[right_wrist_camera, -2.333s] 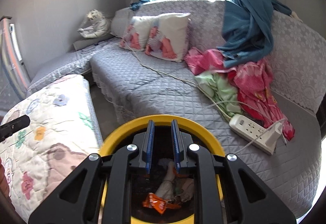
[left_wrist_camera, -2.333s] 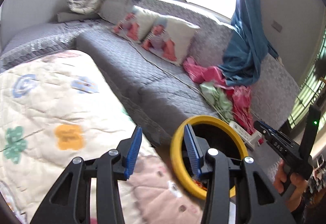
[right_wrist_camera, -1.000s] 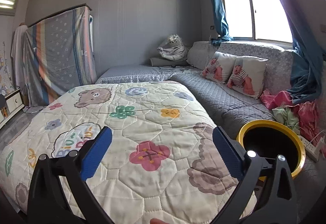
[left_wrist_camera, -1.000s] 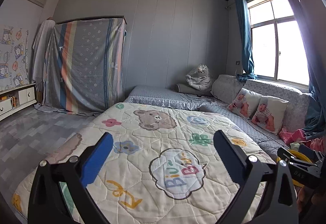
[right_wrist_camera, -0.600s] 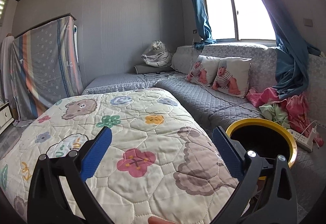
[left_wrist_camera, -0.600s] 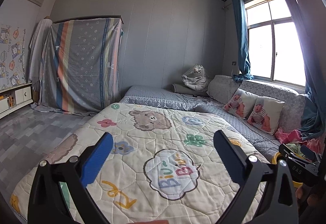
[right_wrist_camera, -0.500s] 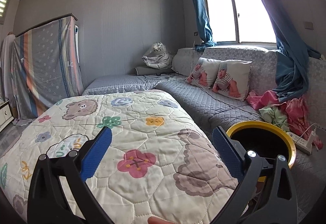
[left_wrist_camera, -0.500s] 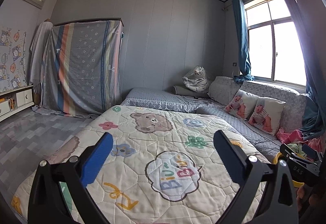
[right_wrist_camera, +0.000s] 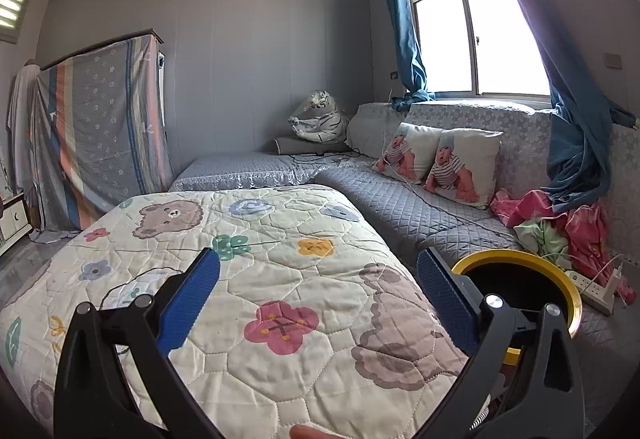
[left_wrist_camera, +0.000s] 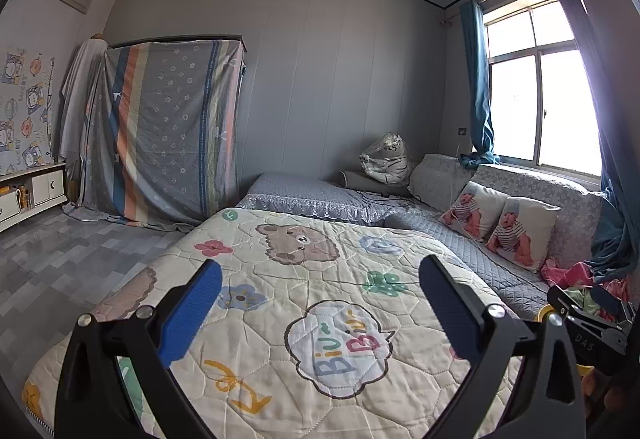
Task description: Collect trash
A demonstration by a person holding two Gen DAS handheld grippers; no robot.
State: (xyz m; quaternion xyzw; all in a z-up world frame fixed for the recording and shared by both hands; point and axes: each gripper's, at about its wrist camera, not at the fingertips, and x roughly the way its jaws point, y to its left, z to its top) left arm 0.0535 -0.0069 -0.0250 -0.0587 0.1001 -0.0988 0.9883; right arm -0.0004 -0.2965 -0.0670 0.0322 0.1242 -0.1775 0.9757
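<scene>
Left wrist view
Left gripper (left_wrist_camera: pixel 320 303): I see its jaws spread wide, blue pads (left_wrist_camera: pixel 188 313) holding nothing, raised over the quilt.
Quilt (left_wrist_camera: pixel 304 323): cream, printed with a bear, flowers and a "Biu" cloud; it covers the bed below my fingers.
Right gripper (left_wrist_camera: pixel 588 323): I see its black body at the right edge, past the quilt's corner.
Trash bin (left_wrist_camera: pixel 545 313): only a sliver of yellow rim shows, behind that black body.
Sofa (left_wrist_camera: pixel 452 235): grey, quilted, along the window wall, carrying two baby-print pillows (left_wrist_camera: pixel 500 223).

Right wrist view
Right gripper (right_wrist_camera: pixel 318 303): I see its jaws equally wide, gripping nothing, above the quilt (right_wrist_camera: pixel 256 279).
Trash bin (right_wrist_camera: pixel 520 279): yellow-rimmed, dark inside, standing just beside the quilt's right edge, between bed and sofa (right_wrist_camera: pixel 420 207); my right finger overlaps its near rim. I cannot tell its contents.
Pink and green clothes (right_wrist_camera: pixel 560 223): heaped on the sofa behind the bin.
Power strip (right_wrist_camera: pixel 596 289): white, lying on the sofa seat to the bin's right.
</scene>
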